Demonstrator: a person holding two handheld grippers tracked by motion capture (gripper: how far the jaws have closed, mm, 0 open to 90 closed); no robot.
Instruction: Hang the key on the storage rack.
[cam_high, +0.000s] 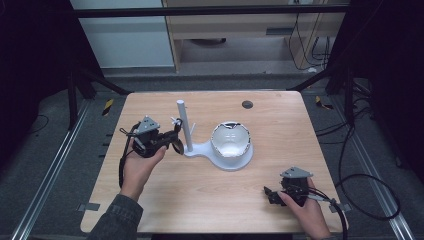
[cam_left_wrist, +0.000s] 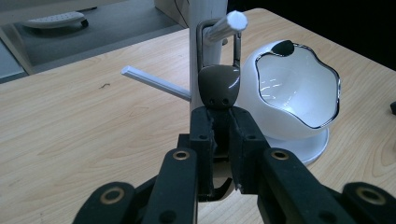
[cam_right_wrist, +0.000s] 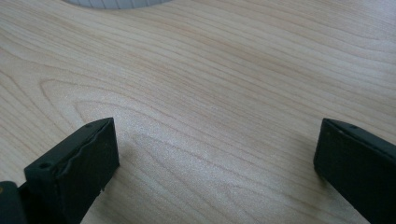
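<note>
the left gripper (cam_left_wrist: 223, 122) had its jaws clenched on a dark padlock (cam_left_wrist: 219, 87), hooking it on the stand's peg (cam_left_wrist: 225, 25) at the frame's top, while the right gripper (cam_right_wrist: 215, 154) rested released.

Wooden table (cam_high: 210, 200), grey carpeted floor (cam_high: 45, 150)

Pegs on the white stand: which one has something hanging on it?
The peg pointing toward the left gripper's camera: a metal loop with a dark fob hangs over it. The thinner side peg is bare.
</note>
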